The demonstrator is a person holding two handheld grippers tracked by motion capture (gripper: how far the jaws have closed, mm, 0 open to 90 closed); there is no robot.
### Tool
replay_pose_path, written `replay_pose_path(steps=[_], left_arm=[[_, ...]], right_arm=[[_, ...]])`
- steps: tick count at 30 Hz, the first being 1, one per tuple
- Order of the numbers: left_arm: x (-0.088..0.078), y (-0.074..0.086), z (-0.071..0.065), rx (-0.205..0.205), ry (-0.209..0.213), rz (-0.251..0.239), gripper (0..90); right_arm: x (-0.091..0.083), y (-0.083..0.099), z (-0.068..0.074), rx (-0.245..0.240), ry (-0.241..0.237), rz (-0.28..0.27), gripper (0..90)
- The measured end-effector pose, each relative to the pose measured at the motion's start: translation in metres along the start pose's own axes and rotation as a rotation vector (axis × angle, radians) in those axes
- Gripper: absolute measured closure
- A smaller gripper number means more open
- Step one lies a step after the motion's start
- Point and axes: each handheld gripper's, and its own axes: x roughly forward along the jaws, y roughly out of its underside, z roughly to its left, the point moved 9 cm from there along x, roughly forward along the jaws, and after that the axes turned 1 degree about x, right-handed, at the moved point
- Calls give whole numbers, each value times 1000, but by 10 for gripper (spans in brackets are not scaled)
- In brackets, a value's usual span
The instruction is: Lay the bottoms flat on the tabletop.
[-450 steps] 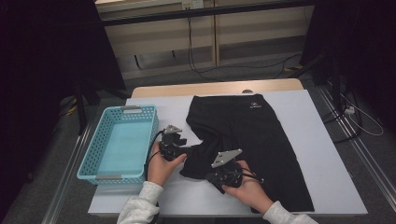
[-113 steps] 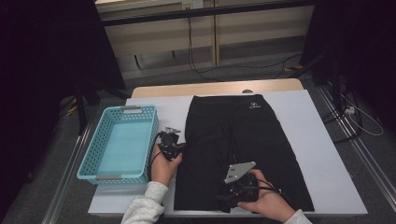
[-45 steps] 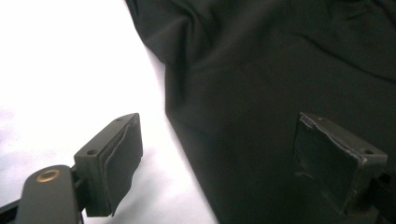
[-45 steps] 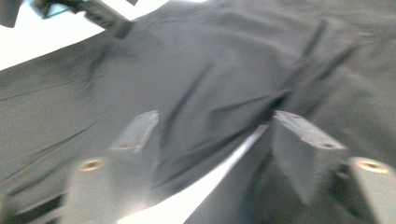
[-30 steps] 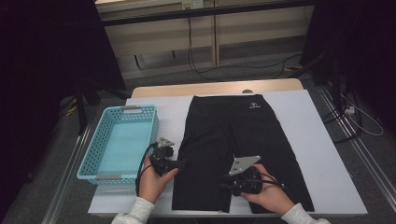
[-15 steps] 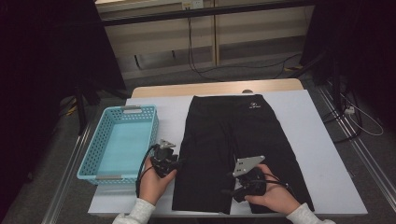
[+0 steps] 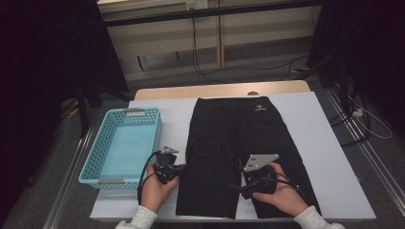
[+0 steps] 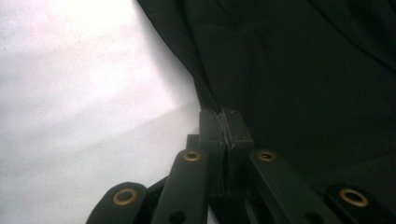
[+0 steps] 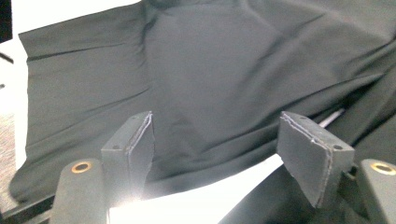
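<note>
Black shorts (image 7: 241, 152) lie spread flat, folding not yet begun: left gripper (image 8: 225, 122) has just pinched their left edge, right gripper (image 9: 229, 144) has been opening, jaws empty over the near legs.

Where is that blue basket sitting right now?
In the high view, the blue basket sits on the table's left side, beside the black shorts.

Both grippers are black. The left gripper (image 7: 168, 168) has a black cable that loops from its body, and its link bars carry brass-coloured rivets below the jaws. The right gripper (image 7: 255, 183) bears a grey three-cornered plate on top, and its flat dark grey pads (image 9: 137, 140) have worn, pale edges. The sleeves (image 7: 139, 220) are light grey
</note>
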Motion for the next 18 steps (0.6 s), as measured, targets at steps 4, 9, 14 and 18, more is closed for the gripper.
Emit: replay_pose_path(steps=[4,9,14,18], left_arm=[[1,0,-1,1,-1,-3,887],[1,0,-5,-27,25,0,890],[0,0,-7,-35,50,16,892],[-3,-1,-7,-41,50,9,891]], right_arm=[[1,-1,-4,16,12,-7,248],[0,-3,-9,29,36,-22,231],[0,-3,-11,48,32,-24,229],[-1,-3,-12,48,36,-27,224]])
